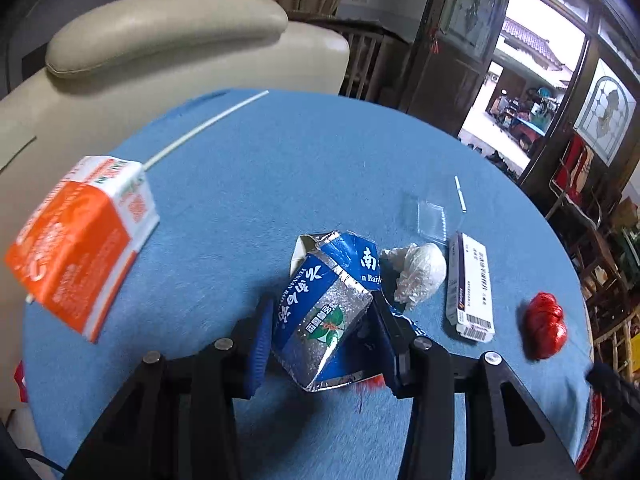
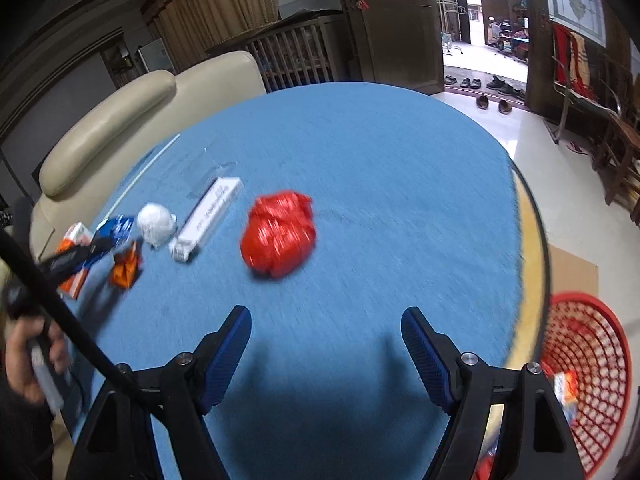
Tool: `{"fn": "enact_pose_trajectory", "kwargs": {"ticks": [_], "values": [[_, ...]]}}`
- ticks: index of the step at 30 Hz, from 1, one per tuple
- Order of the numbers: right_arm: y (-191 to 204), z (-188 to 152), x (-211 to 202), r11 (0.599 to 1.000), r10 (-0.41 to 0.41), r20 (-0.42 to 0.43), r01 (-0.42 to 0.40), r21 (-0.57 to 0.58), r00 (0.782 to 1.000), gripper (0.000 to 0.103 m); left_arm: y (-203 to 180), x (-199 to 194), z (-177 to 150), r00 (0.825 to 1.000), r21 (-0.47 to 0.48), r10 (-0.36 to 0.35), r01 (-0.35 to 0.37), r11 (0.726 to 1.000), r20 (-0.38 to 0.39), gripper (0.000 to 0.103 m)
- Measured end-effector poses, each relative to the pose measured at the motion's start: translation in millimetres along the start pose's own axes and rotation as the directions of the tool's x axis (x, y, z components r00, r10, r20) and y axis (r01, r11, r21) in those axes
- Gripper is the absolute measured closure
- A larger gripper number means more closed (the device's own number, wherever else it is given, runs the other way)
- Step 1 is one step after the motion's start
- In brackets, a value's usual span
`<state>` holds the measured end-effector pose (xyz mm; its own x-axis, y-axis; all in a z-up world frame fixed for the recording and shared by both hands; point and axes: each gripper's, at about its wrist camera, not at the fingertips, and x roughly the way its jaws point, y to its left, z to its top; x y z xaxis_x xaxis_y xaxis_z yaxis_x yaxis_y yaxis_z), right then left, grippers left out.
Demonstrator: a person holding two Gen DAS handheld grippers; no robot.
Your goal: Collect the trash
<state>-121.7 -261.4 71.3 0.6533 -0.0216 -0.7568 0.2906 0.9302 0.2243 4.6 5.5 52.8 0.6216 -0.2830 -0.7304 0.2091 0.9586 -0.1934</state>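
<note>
Left tongs pinching crushed blue carton, lower centre of left wrist view, pads on both sides, long axis running lower right to upper left. Right tongs spread, nothing between, low centre of right wrist view. Red crumpled wrapper lies straight ahead, slightly left of their midline, on blue bench; nearer right tongs than left. Red basket on floor, lower right, beyond bench edge. Likely next for right: forward onto wrapper.

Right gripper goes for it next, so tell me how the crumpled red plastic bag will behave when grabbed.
The crumpled red plastic bag is probably light and squashy, judging by its wrinkles. Its glossy film may slip, so it could skid across the blue table cloth.
</note>
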Motion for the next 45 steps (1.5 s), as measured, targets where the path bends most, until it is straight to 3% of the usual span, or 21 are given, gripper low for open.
{"fn": "enact_pose_trajectory", "kwargs": {"ticks": [8,12,14,15,16,27,45], "values": [[31,42,56,1.000,0.004,0.014,-0.004,-0.031,1.000,0.023,7,-22,-11,1.000,-0.012,0.009,-0.009,1.000,0.019,0.055],[34,47,84,0.999,-0.029,-0.029,0.028,-0.024,0.999,0.023,9,-26,-19,1.000,-0.026,0.012,-0.012,1.000,0.012,0.055],[33,45,90,0.999,-0.030,-0.042,0.029,-0.026,0.999,0.034,11,-27,-22,1.000,-0.027,0.019,-0.018,0.999,0.004,0.055],[34,44,92,0.999,-0.025,-0.049,0.023,-0.032,0.998,0.056,12,-27,-24,1.000,-0.032,0.023,-0.023,0.999,0.000,0.055],[35,43,92,0.999,-0.026,-0.050,0.024,-0.038,0.998,0.056,13,-28,-25,1.000,-0.038,0.026,-0.027,0.999,-0.007,0.055],[48,27,42,0.998,0.025,0.016,-0.024,-0.061,1.000,0.056,0,-42,-41,0.998,-0.020,0.042,-0.042,0.999,-0.038,0.055],[48,-14,-24,0.995,0.066,0.075,-0.061,-0.073,0.995,0.056,-46,-77,-50,1.000,0.061,0.017,-0.017,0.998,0.000,0.055]]}}
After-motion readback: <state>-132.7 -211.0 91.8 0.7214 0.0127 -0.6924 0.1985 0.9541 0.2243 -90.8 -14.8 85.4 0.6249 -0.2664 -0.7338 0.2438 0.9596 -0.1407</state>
